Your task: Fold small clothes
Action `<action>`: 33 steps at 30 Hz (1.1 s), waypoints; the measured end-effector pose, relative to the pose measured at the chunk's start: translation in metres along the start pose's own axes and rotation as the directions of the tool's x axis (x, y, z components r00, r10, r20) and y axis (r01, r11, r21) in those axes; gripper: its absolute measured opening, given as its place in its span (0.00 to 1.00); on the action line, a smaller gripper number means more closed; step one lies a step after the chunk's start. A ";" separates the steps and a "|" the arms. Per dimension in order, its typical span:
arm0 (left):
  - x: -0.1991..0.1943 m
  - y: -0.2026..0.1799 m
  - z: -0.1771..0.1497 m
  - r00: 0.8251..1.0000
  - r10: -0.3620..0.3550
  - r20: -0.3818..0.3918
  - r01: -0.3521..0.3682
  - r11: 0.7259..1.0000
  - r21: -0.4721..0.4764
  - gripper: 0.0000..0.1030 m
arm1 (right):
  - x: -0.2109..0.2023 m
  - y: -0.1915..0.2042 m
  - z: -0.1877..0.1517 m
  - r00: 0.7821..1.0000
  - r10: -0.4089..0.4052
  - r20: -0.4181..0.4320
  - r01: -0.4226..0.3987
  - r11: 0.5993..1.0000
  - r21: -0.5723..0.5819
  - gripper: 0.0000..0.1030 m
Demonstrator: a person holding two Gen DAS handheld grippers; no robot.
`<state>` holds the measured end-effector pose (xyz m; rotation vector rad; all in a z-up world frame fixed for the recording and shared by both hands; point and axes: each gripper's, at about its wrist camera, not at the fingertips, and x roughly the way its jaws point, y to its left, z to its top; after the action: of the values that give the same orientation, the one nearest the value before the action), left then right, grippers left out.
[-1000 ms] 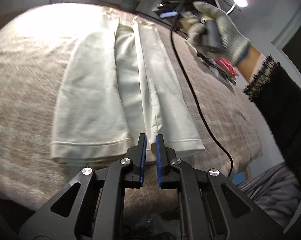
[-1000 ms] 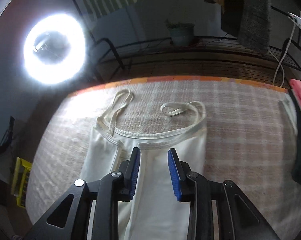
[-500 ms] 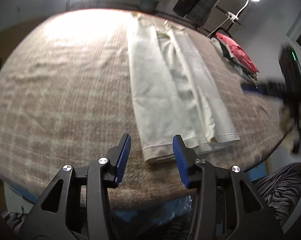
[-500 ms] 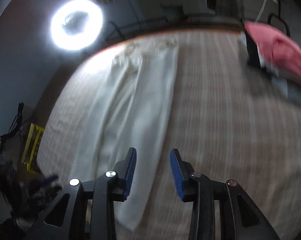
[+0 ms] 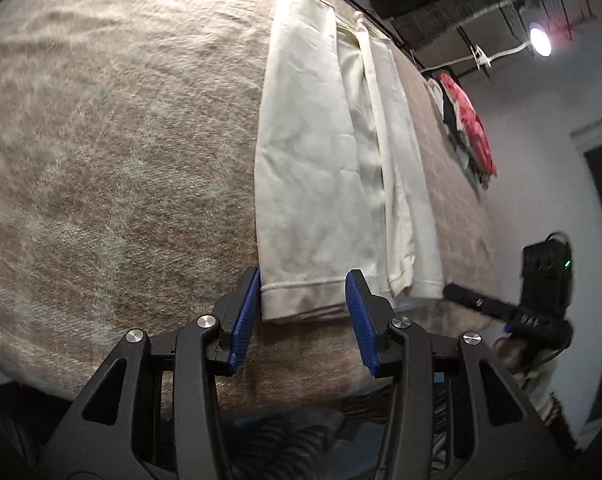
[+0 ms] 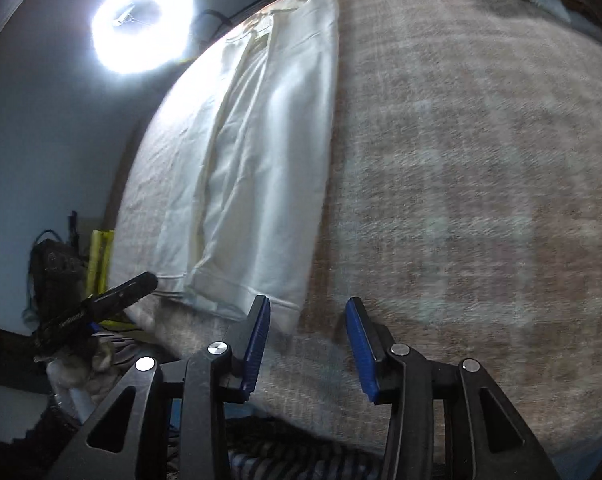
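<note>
A cream-white garment (image 5: 325, 168) lies folded lengthwise in a long strip on the beige plaid cover (image 5: 121, 160). Its hemmed end points toward me. My left gripper (image 5: 303, 312) is open and empty, its blue pads either side of the left part of the hem. In the right wrist view the same garment (image 6: 261, 152) runs from the far edge toward me. My right gripper (image 6: 307, 344) is open and empty just past the hem's right corner, over bare cover. Each gripper shows at the edge of the other's view, the right one (image 5: 501, 312) and the left one (image 6: 101, 304).
A ring light (image 6: 141, 28) glows beyond the far edge. A pile of red and dark clothes (image 5: 469, 132) lies at the right side of the cover. The cover's near edge (image 5: 301, 392) drops off right under the grippers. A small lamp (image 5: 540, 38) shines at the upper right.
Both grippers have swung down to the hem end of the garment. The left gripper opened from nearly shut a second ago. The right gripper left the waistband end and stayed open.
</note>
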<state>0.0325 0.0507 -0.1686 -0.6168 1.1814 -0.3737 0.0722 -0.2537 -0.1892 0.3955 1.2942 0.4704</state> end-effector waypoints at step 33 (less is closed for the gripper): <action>-0.009 -0.035 0.064 1.000 0.030 0.008 -0.030 0.991 0.131 0.03 | -0.006 0.017 0.056 0.987 0.156 0.043 -0.159 0.983 0.089 0.02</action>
<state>0.0910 0.0451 -0.1240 -0.4852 1.1491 -0.4201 0.1240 -0.2441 -0.1621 0.5845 1.2583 0.5357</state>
